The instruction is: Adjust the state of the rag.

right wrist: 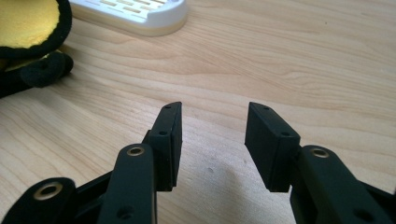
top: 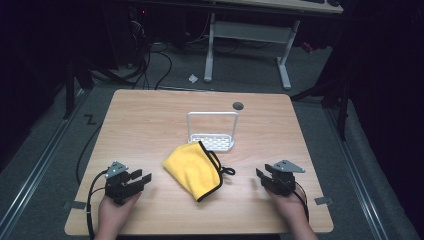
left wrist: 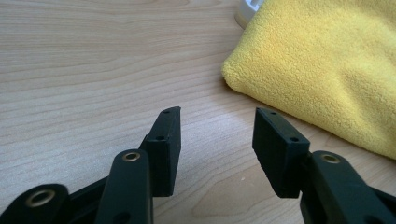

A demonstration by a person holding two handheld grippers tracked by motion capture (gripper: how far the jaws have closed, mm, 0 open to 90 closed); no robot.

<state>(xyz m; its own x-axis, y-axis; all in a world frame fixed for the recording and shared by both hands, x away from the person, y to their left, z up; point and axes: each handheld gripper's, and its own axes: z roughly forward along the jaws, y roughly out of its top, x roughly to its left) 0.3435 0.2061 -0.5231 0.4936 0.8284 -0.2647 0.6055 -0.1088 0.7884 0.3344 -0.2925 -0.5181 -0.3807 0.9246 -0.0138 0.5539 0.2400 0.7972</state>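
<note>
**Both grippers wait beside the folded yellow cloth**

Nearest the high camera, two hands rest at the table's (top: 150, 120) near edge. One holds the left gripper (top: 141, 178), the other the right gripper (top: 260, 174), each with jaws spread and nothing between them. Between the two lies a yellow cloth (top: 195, 169), folded, black-trimmed, with a black loop toward the right gripper. Its far corner seems to touch the white rack (top: 212, 131) behind it, though overlap may hide a gap.
</note>
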